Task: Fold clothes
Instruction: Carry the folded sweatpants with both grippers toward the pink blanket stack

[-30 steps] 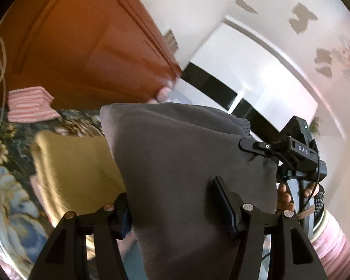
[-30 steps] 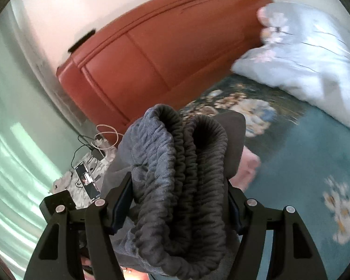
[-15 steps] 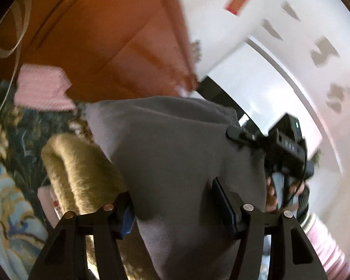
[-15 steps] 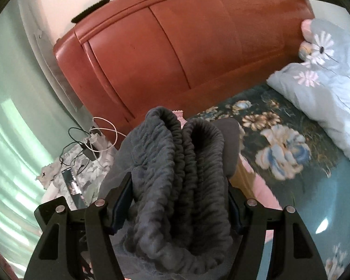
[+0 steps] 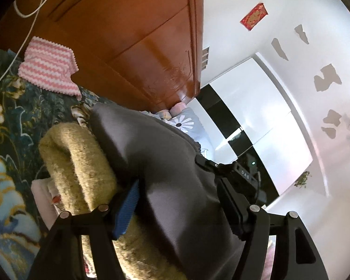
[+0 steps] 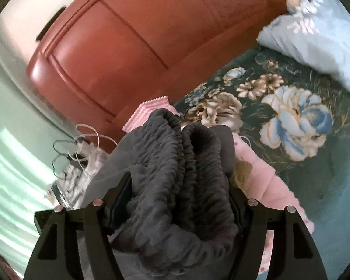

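Note:
Grey trousers (image 5: 175, 163) hang between both grippers and rest on a folded mustard garment (image 5: 81, 158) on the bed. My left gripper (image 5: 179, 186) has the smooth grey end between its jaws, which are opening; the blue pad (image 5: 127, 207) shows bare, with a gap to the cloth. My right gripper (image 6: 179, 179) holds the bunched elastic waistband (image 6: 175, 158); its jaws are opening slightly, and the cloth still fills the space between the pads. In the left wrist view the right gripper's black body (image 5: 240, 172) shows behind the trousers.
The bed has a dark floral cover (image 6: 291, 121) and a red-brown headboard (image 6: 151, 35). A pink-and-white striped cloth (image 5: 49, 70) lies by the headboard. A pink garment (image 6: 263, 182) lies under the pile. A pale blue quilt (image 6: 315, 35) is at the right. Cables (image 6: 81, 144) lie beside the bed.
Both grippers have come down toward the bed with the grey trousers, which now lie on the mustard garment. The left gripper's blue pad has come away from the cloth.

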Available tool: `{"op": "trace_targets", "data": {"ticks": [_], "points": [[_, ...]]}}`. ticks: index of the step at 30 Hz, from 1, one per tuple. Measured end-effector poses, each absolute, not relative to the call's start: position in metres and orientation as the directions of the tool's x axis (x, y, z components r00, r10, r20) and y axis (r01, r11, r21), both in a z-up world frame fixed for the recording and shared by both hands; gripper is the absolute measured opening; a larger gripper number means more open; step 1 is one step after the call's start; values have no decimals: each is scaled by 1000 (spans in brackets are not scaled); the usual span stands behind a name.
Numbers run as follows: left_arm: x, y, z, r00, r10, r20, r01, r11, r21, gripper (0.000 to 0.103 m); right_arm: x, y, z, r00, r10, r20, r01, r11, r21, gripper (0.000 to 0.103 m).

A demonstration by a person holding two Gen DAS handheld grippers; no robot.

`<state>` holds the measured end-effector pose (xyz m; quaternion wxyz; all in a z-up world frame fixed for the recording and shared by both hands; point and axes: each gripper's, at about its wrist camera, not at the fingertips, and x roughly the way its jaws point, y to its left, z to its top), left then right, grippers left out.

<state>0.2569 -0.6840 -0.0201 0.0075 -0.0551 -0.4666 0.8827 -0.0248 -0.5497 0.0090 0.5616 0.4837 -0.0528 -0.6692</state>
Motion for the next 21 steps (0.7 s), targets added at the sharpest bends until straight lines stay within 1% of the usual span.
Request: {"op": "trace_targets", "data": {"ticks": [2,4,9,13,16,18,21], "points": [[258,-687,-22,-994,67,-87,36,-552,-833,72,-31,-548,2,117,-816,-566,670,-357,651,75],[263,-686,-17,-994,57,-89,42,-560,-828,72,-33,-546,3,125,-816,-564,666,-353,657,75],[282,-690,-7,-996,-6,-90,76,-602,-795,77,-30,-541,13,145,-798,-584,694,-339,635,77],[292,-697,-5,-996,-29,-80,81,-600,-796,78,-33,-533,20,129,-792,-597,708,-347,614,81],[289,-689,3,-995,-28,-94,91,-630,-771,78,-42,-523,27,95,-813,-575,680,-369,633,82],[287,-678,12,-995,-28,-97,91,-671,-736,78,-45,-518,31,52,-807,-588,670,-408,620,82],[284,-655,29,-996,-20,-85,72,-739,-669,78,-33,-512,53,-76,-799,-596,711,-463,530,82]]}}
